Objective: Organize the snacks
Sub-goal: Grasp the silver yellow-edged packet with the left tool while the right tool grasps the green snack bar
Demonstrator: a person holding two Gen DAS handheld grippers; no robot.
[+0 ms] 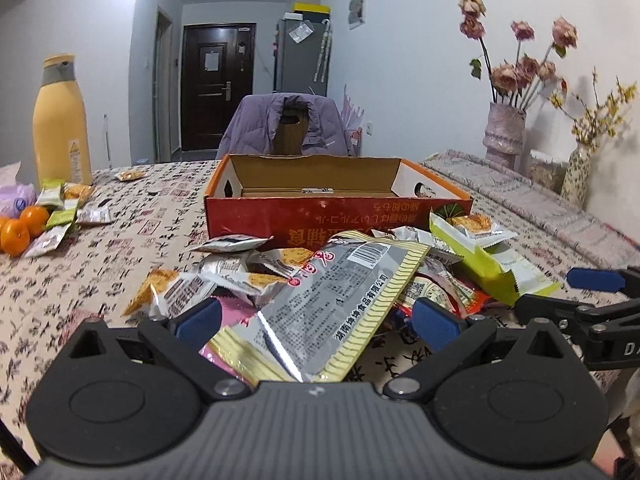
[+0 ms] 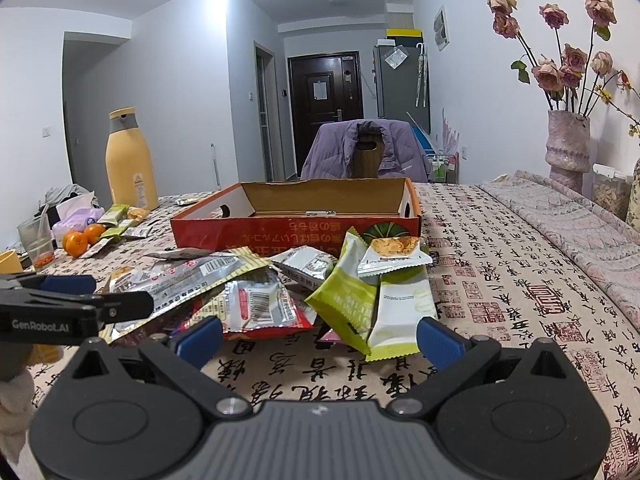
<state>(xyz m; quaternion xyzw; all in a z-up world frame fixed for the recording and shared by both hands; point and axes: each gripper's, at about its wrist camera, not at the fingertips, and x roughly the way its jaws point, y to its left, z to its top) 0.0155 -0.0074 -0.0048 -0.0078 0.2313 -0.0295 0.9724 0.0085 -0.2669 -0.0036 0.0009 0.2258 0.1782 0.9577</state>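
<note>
Left gripper (image 1: 318, 322): jaws wide, straddling a large silver-and-yellow packet (image 1: 332, 304) without gripping it. Right gripper (image 2: 320, 340): jaws wide, empty, near edge of a green packet (image 2: 352, 300) just beyond. The snack pile (image 2: 256, 280) lies on the worktop (image 2: 520, 280), immediately before the open red box (image 2: 296, 216). Oranges (image 2: 82, 240) sit far left.

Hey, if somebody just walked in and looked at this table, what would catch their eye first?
Probably the heap of snack packets spilled mid-table, with the open red cardboard box just behind it, nothing visible inside. The tall yellow bottle at the far left and the dried roses in a vase on the right stand out next.
</note>
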